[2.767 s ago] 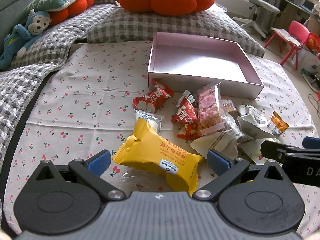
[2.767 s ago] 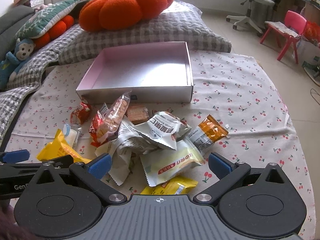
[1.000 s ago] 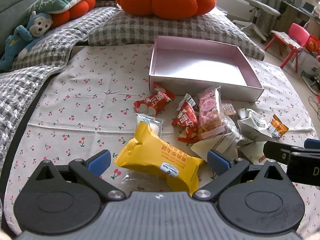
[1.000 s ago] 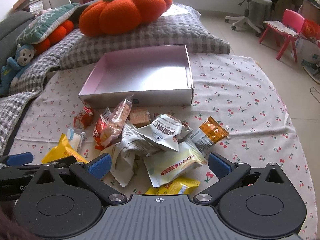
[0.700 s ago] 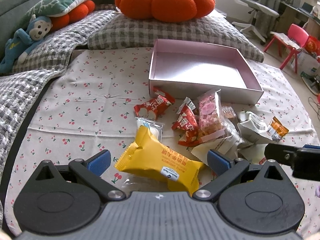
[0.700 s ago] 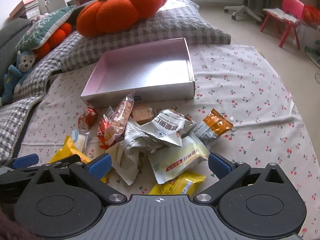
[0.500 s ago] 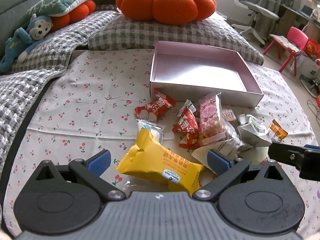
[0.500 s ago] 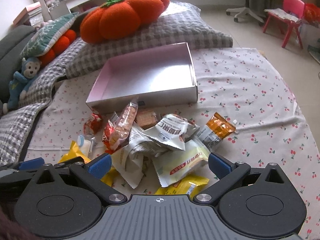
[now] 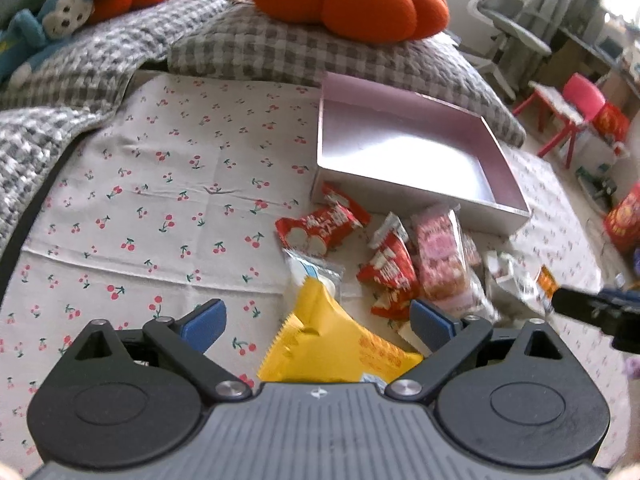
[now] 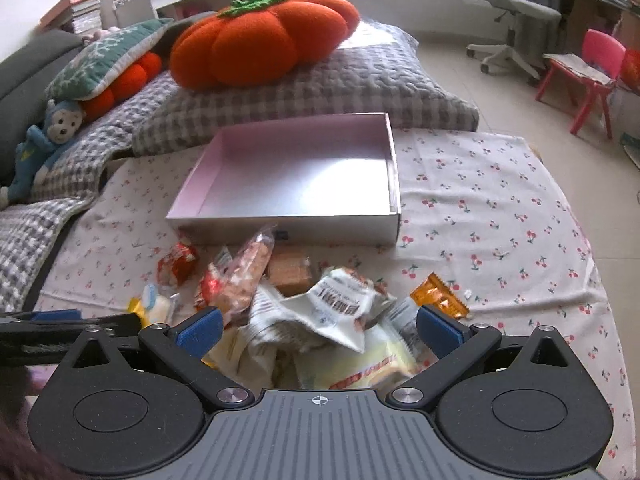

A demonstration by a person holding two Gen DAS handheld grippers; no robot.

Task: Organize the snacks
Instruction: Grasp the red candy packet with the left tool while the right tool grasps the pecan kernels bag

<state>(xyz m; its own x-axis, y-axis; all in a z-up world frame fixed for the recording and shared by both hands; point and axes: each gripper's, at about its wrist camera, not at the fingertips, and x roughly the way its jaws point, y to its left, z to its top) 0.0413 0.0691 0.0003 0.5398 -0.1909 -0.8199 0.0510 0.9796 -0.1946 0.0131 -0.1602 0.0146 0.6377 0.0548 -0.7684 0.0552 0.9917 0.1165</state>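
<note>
Cherry cloth (image 9: pixel 168 184) same; left gripper (image 9: pixel 316 320) fingers closing round yellow pkt (image 9: pixel 336 348), now nearer

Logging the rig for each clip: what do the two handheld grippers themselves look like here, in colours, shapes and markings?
Both match. The left gripper and the right gripper each have a ribbed grey body with a small crosshair mark, two rounded black housings with circular recesses, black linkage bars on silver pins, and blue pads on the fingertips. No cables or sleeves show.
</note>
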